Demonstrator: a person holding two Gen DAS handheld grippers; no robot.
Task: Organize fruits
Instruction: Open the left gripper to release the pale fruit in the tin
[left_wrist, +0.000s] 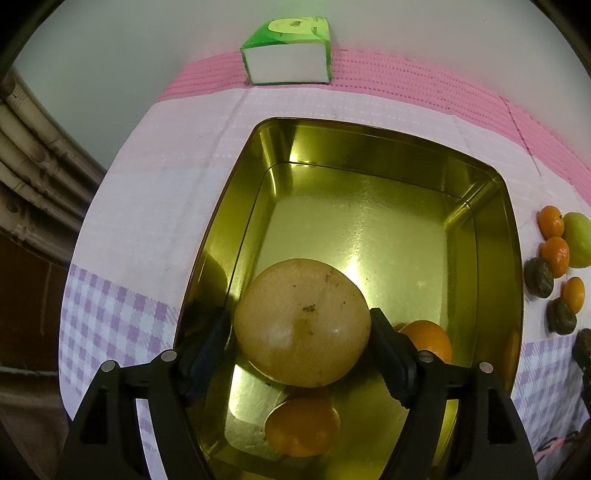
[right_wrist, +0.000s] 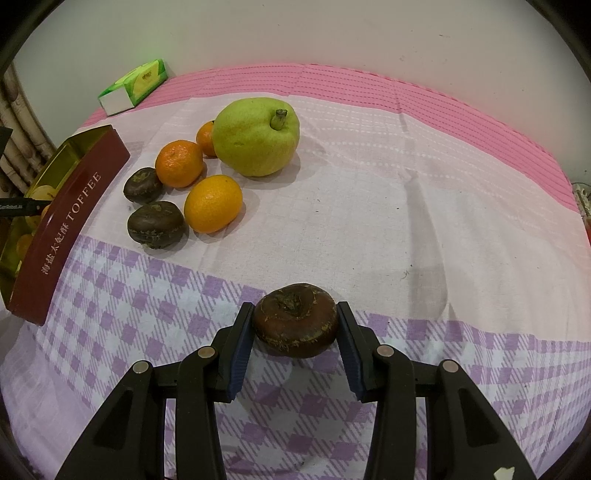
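We see a golden tin (left_wrist: 480, 206), its red outer wall reading TOFFEE, lying open on a cloth-covered table (right_wrist: 369, 206) near the table's left edge. Inside it, at the near end, a large tan round fruit (left_wrist: 302, 322) sits between the fingers of our left gripper (left_wrist: 301, 332). The right pad touches its side, while on the left we cannot tell whether the pad touches, so the hold looks loose. Two oranges lie in the tin as well: one (left_wrist: 430, 339) just right of the tan fruit, another (left_wrist: 302, 426) below it at the near wall.

Our right gripper (right_wrist: 294, 325) is clamped narrowly on a dark brown flattened fruit (right_wrist: 295, 320) over the purple checked near part of the cloth.

Between the tin and the table's middle lie a big green pear (right_wrist: 256, 136), three tangerines (right_wrist: 179, 163) and two more dark brown fruits (right_wrist: 156, 224), close together.

A green and white box (left_wrist: 286, 51) stands at the far left corner, against the wall.
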